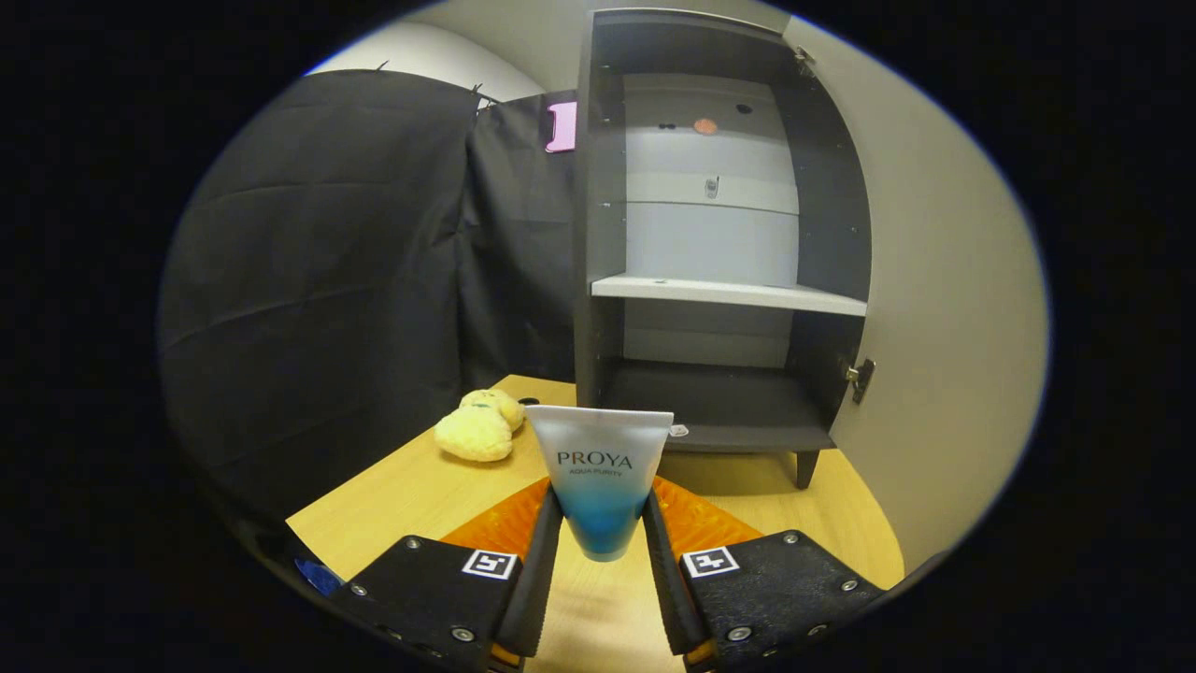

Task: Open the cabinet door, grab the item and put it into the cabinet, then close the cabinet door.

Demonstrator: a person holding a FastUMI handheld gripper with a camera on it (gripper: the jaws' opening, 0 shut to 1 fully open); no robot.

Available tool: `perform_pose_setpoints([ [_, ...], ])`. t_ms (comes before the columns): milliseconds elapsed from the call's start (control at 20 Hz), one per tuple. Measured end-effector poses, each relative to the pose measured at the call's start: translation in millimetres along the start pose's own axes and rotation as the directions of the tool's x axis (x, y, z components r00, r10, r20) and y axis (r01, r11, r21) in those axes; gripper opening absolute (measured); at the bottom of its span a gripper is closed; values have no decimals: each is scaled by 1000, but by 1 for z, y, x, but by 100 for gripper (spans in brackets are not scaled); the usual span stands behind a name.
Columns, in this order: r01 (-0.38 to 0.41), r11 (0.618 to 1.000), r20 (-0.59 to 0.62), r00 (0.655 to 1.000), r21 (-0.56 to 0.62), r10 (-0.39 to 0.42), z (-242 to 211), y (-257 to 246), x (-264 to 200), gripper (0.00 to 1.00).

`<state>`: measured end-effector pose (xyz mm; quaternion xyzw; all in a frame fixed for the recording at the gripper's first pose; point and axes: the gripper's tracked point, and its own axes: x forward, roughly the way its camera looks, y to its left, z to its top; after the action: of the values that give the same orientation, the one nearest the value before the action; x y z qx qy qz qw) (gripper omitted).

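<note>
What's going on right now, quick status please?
Claw shut on tube, held upright. Cabinet door open, shelves bare. Plush toy sits left on table, off the path.

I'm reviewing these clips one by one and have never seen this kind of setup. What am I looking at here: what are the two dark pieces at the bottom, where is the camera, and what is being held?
The camera rides on a handheld gripper and looks forward along its two fingers, which are the dark pieces at the bottom. A person carries this tool; there is no robot arm. The wide, rounded look comes from a fisheye lens.

Both fingers press on a tube, white at the top and blue at the lower end, so it is held, flat end up.

Below is a light wooden table with an orange mat under the fingers. A yellow plush toy lies beyond the left finger.

Straight ahead stands a dark grey cabinet with its door swung open to the right. Inside is a white shelf, with a compartment above and one below. Nothing rests on the shelf or the cabinet floor yet.
</note>
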<state>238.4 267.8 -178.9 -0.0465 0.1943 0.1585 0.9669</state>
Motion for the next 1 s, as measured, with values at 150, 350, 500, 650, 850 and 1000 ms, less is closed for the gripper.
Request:
perform_pose_setpoints([
  [150, 5, 1000, 11, 1000, -19, -5, 21, -14, 9, 50],
  [350, 14, 1000, 28, 1000, -22, -14, 49, -30, 21, 50],
  [500, 25, 1000, 28, 999, -16, -25, 67, -44, 29, 50],
  [650, 26, 999, 34, 999, -20, -25, 85, -54, 37, 50],
  [850, 32, 999, 48, 998, -13, -31, 115, -70, 49, 50],
  [1000, 40, 999, 66, 997, -6, -39, 142, -84, 60, 50],
])
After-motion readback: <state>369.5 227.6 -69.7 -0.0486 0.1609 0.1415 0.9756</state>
